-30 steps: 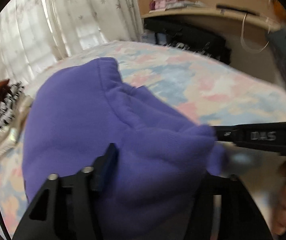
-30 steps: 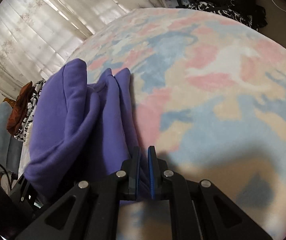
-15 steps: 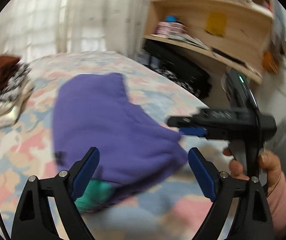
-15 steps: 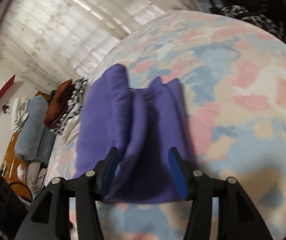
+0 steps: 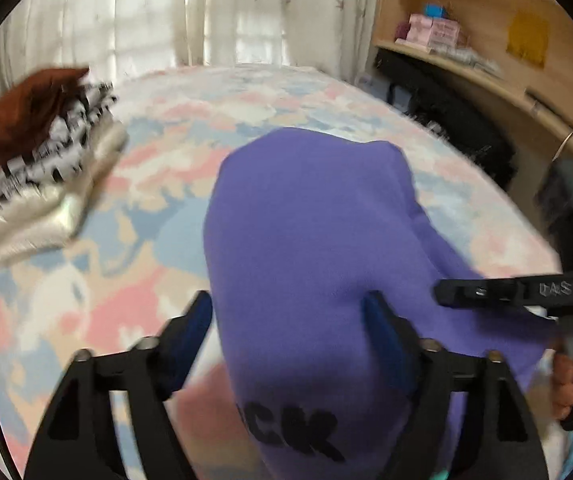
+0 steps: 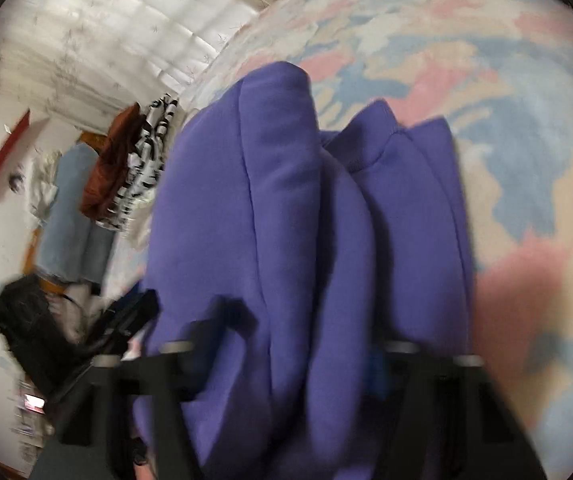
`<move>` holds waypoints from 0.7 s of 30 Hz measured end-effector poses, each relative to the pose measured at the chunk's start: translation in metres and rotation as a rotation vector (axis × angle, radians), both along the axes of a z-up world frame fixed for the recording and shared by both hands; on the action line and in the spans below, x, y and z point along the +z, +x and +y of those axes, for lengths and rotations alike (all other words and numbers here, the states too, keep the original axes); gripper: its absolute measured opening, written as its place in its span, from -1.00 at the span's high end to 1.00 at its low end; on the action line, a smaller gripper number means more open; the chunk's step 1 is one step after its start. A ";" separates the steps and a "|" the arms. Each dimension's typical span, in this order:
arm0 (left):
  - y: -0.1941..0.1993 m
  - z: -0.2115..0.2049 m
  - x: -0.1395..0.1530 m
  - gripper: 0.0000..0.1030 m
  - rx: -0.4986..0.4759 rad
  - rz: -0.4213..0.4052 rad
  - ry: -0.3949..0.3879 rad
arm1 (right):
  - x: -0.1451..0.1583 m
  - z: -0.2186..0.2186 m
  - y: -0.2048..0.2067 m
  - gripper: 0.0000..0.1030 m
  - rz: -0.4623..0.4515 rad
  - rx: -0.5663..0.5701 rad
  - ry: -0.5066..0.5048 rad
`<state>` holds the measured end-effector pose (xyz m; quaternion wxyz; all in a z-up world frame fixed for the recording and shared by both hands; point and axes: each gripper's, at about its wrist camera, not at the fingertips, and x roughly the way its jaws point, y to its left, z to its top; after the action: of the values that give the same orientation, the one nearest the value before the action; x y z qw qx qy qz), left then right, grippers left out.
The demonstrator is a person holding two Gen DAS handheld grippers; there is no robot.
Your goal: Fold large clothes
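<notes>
Both my grippers have swung back onto the purple sweatshirt (image 5: 310, 240): left gripper (image 5: 288, 320) straddles the fold, jaws wide and just closing slightly; right gripper (image 6: 286, 352) closing, grip unclear. Next: lift and stack.

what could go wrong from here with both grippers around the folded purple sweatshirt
1. The purple sweatshirt sits as a thick, loose bundle between the left gripper fingers; a partial grip may catch only the top layers and let the fold spill open.
2. The right gripper, whose jaws have just been closing, reaches in close beside the left one, so the two may collide.
3. Dragging the bundle could rumple the patterned bedspread or bump the folded stack.
</notes>
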<state>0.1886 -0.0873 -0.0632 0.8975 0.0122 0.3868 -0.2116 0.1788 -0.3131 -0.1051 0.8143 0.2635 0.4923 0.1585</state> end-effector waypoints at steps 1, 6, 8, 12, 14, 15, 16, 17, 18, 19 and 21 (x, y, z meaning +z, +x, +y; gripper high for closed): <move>0.003 -0.007 0.002 -0.56 -0.008 -0.005 0.013 | 0.004 0.002 -0.002 0.57 -0.024 0.001 -0.032; 0.012 -0.043 0.003 -0.79 -0.066 0.014 0.056 | 0.036 -0.016 -0.041 0.62 -0.199 -0.101 -0.163; 0.013 -0.068 -0.011 -0.99 -0.102 0.034 0.137 | 0.017 -0.020 -0.043 0.62 -0.161 -0.117 -0.217; -0.004 -0.098 -0.024 -0.99 -0.105 -0.040 0.251 | -0.032 -0.034 -0.050 0.62 -0.086 -0.189 -0.143; -0.002 -0.097 -0.029 -0.99 -0.096 -0.035 0.235 | -0.035 -0.034 -0.053 0.62 -0.111 -0.212 -0.152; -0.001 -0.094 -0.030 -0.99 -0.093 -0.027 0.220 | -0.037 -0.032 -0.053 0.60 -0.120 -0.215 -0.157; 0.000 -0.093 -0.030 -0.99 -0.091 -0.024 0.211 | -0.037 -0.031 -0.052 0.59 -0.126 -0.214 -0.162; -0.001 -0.093 -0.030 -0.99 -0.092 -0.029 0.211 | -0.037 -0.030 -0.052 0.58 -0.134 -0.216 -0.162; -0.002 -0.094 -0.031 -0.99 -0.090 -0.037 0.213 | -0.037 -0.032 -0.055 0.57 -0.135 -0.216 -0.160; -0.003 -0.094 -0.030 -0.99 -0.087 -0.040 0.209 | -0.036 -0.033 -0.055 0.57 -0.134 -0.215 -0.157; -0.001 -0.090 -0.031 -0.99 -0.084 -0.036 0.197 | -0.032 -0.033 -0.057 0.50 -0.127 -0.210 -0.148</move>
<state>0.1877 -0.1776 -0.0941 0.8890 0.1202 0.3889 -0.2099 0.1221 -0.3460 -0.1368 0.8730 0.2424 0.4199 0.0521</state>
